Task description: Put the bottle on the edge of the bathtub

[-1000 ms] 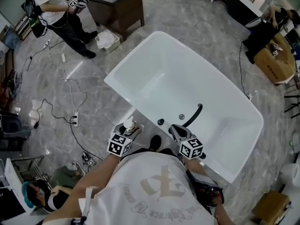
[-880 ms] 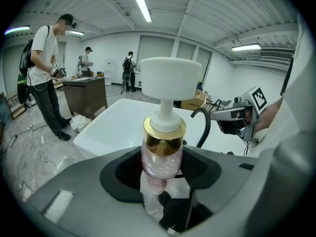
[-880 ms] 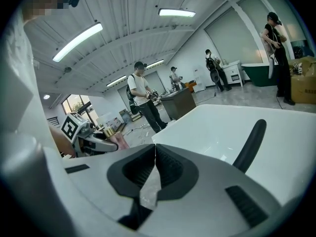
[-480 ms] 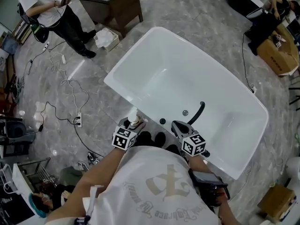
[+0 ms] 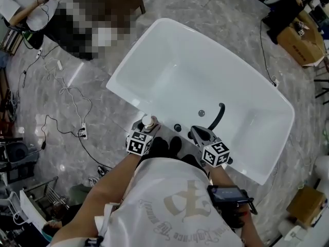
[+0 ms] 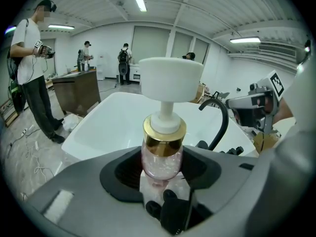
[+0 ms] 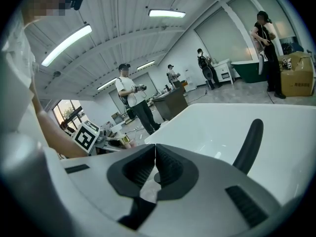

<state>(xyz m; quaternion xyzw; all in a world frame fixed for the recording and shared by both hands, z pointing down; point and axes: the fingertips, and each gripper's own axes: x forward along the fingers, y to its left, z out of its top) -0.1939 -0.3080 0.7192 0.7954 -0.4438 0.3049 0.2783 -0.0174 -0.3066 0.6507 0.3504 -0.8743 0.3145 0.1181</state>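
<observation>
A clear pink pump bottle (image 6: 162,157) with a gold collar and white pump head stands upright between the jaws of my left gripper (image 6: 161,168), which is shut on its body. In the head view the bottle (image 5: 148,121) sits over the near rim of the white bathtub (image 5: 123,94), left of the black tap (image 5: 217,116). My right gripper (image 5: 198,134) hovers over the same rim beside the tap, jaws shut with nothing in them (image 7: 154,163). The bottle's base is hidden by the left gripper's body.
Black tap knobs (image 5: 178,128) sit on the tub rim between the grippers. Cables and a power strip (image 5: 82,133) lie on the marble floor at left. A cardboard box (image 5: 297,35) is at far right. People stand near a dark cabinet (image 6: 76,90) beyond the tub.
The bottle and left gripper have moved slightly forward and right toward the tub rim. The right gripper stays beside the tap. The head view has shifted, so the tub sits higher in frame.
</observation>
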